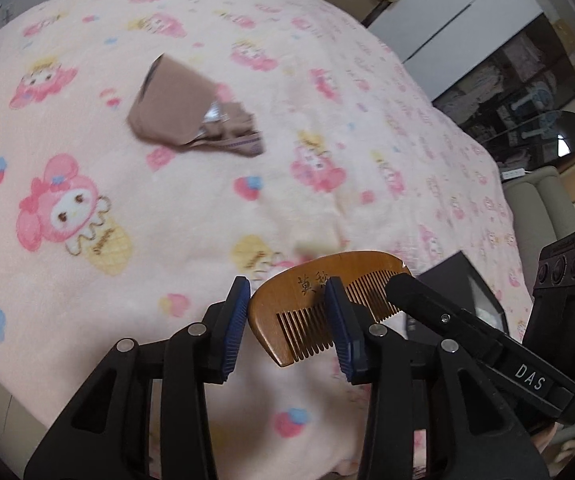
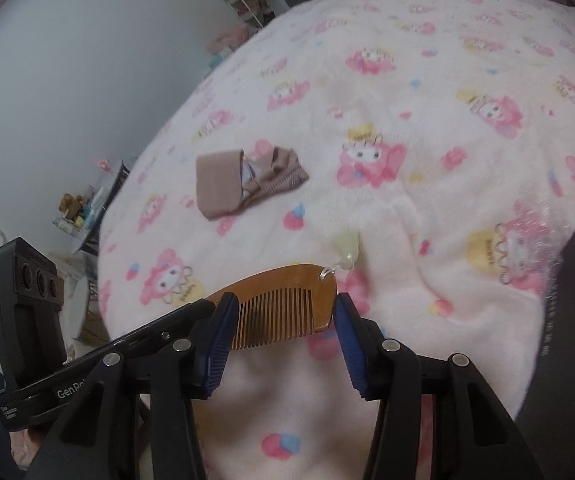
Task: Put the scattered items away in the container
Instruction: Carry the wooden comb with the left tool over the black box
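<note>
A brown wooden comb lies on the pink cartoon-print blanket. My left gripper is open, its blue pads either side of the comb's left end. My right gripper is open too, straddling the comb at its right end, where a pale green charm hangs. A folded brown pair of stockings lies farther off on the blanket; it also shows in the right wrist view. A dark box sits at the right, also visible in the right wrist view.
The blanket's edge drops off at the right, with a white cabinet and a dark shelf beyond it. A white wall and a small cluttered table lie to the left in the right wrist view.
</note>
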`<action>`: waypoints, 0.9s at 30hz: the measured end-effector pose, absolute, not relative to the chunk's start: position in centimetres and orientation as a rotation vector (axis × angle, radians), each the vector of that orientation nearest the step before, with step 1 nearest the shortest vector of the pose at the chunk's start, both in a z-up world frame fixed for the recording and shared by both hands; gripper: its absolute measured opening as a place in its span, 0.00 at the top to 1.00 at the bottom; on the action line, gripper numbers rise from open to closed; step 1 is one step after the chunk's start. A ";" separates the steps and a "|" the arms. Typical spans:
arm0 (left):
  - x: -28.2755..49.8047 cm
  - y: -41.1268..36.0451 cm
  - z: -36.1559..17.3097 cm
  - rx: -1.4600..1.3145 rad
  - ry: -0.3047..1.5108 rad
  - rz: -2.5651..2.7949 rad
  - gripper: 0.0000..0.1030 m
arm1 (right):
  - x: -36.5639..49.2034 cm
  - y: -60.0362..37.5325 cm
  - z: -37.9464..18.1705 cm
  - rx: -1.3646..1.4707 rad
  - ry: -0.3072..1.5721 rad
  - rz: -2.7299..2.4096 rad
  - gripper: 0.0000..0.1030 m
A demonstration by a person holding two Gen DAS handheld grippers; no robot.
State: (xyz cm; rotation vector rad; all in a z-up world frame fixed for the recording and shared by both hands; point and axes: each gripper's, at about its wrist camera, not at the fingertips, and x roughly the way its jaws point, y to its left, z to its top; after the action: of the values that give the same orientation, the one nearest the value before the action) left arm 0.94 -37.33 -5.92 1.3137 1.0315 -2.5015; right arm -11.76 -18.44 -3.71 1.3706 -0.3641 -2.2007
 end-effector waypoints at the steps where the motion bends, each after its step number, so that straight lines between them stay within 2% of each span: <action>1: 0.8 -36.6 -5.1 1.309 1.034 -2.527 0.63 | -11.4 -17.7 -2.9 1.352 -0.369 -2.215 0.55; 13: -3.6 -23.8 0.4 1.411 1.009 -2.793 0.63 | -6.2 -3.8 3.7 1.237 -0.510 -2.457 0.55; 17: -5.1 -18.9 1.4 1.492 1.070 -2.898 0.63 | -4.3 0.2 4.7 1.215 -0.584 -2.476 0.57; 21: -6.6 -14.9 1.8 1.542 0.977 -2.930 0.71 | -3.5 2.2 5.4 1.209 -0.549 -2.544 0.63; 24: -7.3 -13.7 1.1 1.597 1.037 -2.908 0.72 | -3.7 3.4 5.6 1.214 -0.548 -2.510 0.64; 27: -7.7 -13.3 1.0 1.617 0.974 -2.883 0.72 | -3.9 3.7 5.5 1.230 -0.513 -2.503 0.64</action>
State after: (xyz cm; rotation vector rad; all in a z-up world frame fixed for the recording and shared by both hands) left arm -7.71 -13.26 0.97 1.6166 0.9739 -2.8830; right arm -3.94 3.71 5.54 1.2301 -0.5127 -2.5031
